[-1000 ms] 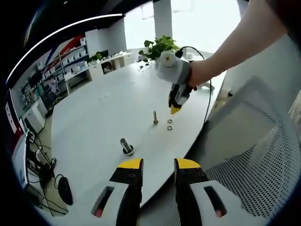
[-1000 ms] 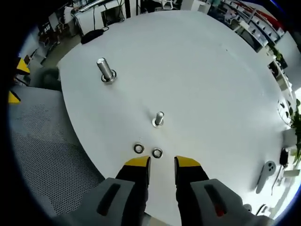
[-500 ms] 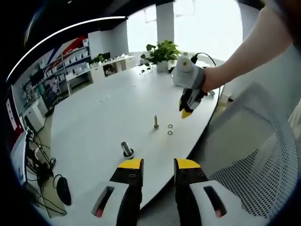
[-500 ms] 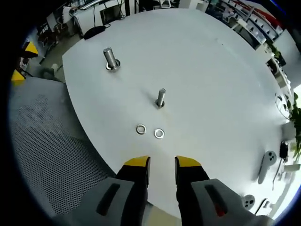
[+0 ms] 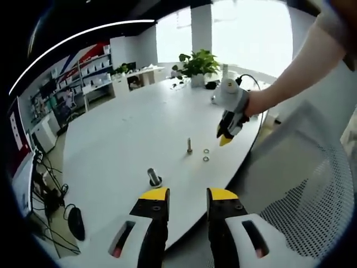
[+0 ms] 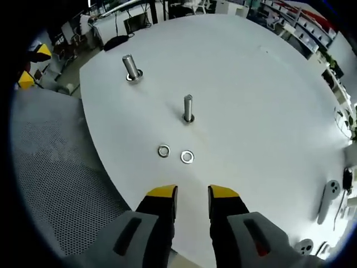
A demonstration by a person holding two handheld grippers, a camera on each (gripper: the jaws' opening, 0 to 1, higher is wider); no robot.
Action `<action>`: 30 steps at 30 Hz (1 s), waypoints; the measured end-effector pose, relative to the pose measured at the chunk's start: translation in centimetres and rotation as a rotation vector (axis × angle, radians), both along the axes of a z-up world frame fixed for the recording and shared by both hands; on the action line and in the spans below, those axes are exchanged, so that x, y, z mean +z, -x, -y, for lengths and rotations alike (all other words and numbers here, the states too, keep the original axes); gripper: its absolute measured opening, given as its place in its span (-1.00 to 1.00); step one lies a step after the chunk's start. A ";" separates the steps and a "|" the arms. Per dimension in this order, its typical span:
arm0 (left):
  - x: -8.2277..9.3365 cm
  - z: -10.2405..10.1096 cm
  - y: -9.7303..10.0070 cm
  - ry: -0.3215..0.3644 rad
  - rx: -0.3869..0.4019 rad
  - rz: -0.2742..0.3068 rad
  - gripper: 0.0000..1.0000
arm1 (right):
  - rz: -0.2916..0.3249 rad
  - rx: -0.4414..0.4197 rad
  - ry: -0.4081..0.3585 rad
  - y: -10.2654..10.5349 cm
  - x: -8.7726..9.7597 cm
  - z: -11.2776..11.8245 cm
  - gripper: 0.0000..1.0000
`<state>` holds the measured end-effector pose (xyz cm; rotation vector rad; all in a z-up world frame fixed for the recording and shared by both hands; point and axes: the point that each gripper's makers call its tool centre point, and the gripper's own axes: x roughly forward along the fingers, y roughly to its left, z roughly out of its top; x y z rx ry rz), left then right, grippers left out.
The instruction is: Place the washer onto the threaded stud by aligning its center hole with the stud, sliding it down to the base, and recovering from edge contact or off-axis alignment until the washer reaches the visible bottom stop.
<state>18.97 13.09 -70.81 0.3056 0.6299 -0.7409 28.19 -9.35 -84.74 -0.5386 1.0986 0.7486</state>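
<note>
Washers [image 6: 175,154]: thin, stiff, flat on the surface [image 6: 268,100]; probably slippery, so pinch an outer edge.
Stud [image 6: 188,108]: upright, just beyond.
Right hand-held gripper [image 6: 192,196]: parted, empty.
Left hand-held gripper [image 5: 188,199]: parted, empty.

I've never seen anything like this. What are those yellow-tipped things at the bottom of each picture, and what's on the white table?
Those are handheld grippers, one in each of a person's hands, each carrying its own camera. The left gripper looks across the white table and sees the right gripper held by the person's hand. The right gripper view looks down from above. On the table stand two studs, one near and one farther, with two loose washers lying flat. Both grippers are open and hold nothing.
</note>
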 end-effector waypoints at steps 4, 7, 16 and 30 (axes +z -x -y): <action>-0.1 0.0 -0.1 -0.035 -0.001 0.017 -0.52 | 0.016 0.002 -0.044 -0.7 -0.2 -0.4 -0.52; -0.5 -0.2 -0.1 -0.062 0.000 0.012 -0.52 | 0.023 0.003 -0.067 -0.8 -0.3 -0.7 -0.51; -1.0 -0.2 0.2 -0.131 -0.033 0.022 -0.52 | 0.037 0.053 -0.089 -0.3 0.0 -1.6 -0.50; -0.3 -0.1 0.1 -0.087 -0.026 0.039 -0.52 | 0.014 0.101 -0.046 -0.4 -1.3 -3.0 -0.49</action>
